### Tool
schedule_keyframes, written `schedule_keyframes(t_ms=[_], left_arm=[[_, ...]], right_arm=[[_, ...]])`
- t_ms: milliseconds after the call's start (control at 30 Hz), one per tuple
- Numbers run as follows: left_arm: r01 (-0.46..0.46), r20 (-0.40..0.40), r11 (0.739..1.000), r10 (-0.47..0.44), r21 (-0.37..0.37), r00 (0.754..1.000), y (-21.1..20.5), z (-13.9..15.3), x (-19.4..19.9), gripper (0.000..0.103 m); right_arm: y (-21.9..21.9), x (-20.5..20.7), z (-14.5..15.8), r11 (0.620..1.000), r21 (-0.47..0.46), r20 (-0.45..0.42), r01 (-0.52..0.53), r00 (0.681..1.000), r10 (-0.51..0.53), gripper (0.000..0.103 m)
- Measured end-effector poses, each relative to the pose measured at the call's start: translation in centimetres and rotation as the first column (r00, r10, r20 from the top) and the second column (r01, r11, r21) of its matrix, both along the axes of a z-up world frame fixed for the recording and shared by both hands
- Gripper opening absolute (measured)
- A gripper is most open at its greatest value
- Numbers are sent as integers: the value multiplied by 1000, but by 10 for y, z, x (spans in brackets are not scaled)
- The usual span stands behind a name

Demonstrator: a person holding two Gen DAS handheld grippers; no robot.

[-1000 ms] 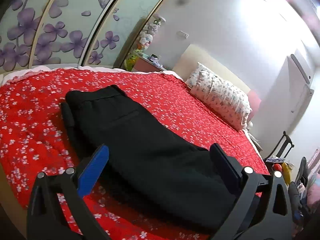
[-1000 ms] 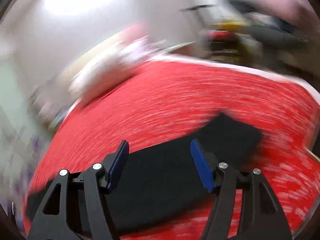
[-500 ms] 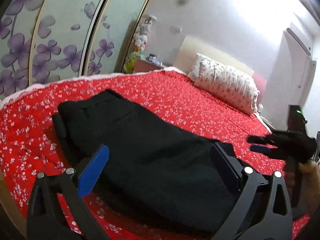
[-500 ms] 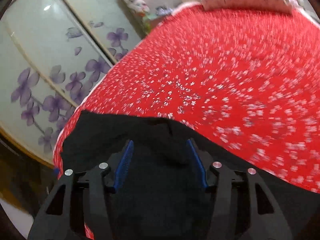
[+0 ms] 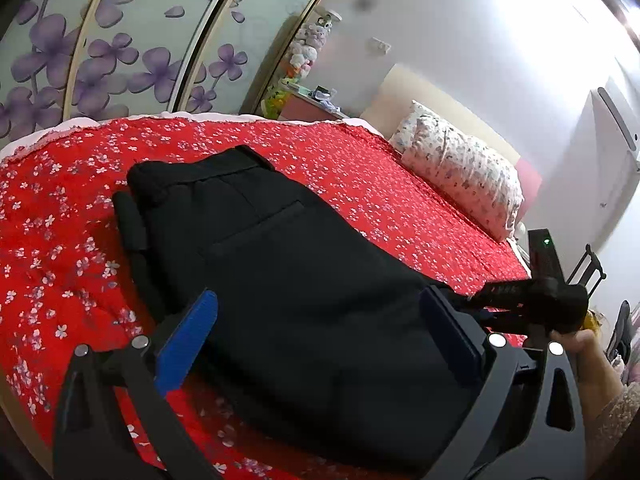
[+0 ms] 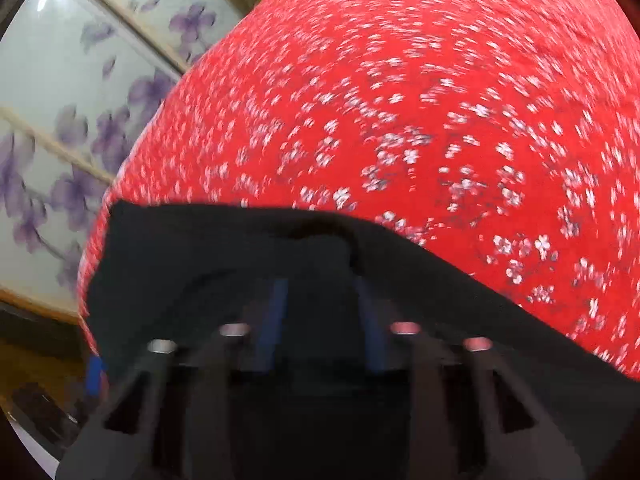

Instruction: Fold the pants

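With the black fabric pants lying on the red flowered bedspread, the wide-open, empty left claw and the partly open, empty right claw should be closed squarely on the hem.

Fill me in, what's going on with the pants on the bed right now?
A person with a handheld gripper in each hand is folding black pants lying on a red floral bedspread. The pants lie lengthwise, waistband at the far end. The left gripper hovers open over the near part of the pants, gripping nothing. The right gripper is low over the pants' edge, jaws part open; that view is blurred, so whether it pinches fabric is unclear. The left view shows it at the pants' right end.
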State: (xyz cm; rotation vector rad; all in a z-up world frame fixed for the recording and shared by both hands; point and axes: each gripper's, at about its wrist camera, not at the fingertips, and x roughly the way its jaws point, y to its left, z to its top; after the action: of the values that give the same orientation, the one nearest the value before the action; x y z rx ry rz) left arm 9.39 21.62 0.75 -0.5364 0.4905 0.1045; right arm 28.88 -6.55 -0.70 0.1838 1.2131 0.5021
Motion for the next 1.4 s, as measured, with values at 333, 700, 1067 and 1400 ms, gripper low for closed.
schedule_keyframes(t_ms=[333,700,1067,1400], left_arm=[[-46,-10,999,46,10,999,0,2,1,101],[-101,55,956,120,-276,991,55,-4,-18,101],[-17,73,804,76,-595,994,113,-32,-13,100],[-88,165,814,220,-574,961,114,-15,-38,99]], right_arm=[[1,14,8,988,-70,240,140,963,-119,5],[-56,-51,49,985,63,294,158,941,-169,51],[-165,-184,32,959,212,321,186,914,-248,55],[-189,-192,26,939,284,307,196,909,-283,60]])
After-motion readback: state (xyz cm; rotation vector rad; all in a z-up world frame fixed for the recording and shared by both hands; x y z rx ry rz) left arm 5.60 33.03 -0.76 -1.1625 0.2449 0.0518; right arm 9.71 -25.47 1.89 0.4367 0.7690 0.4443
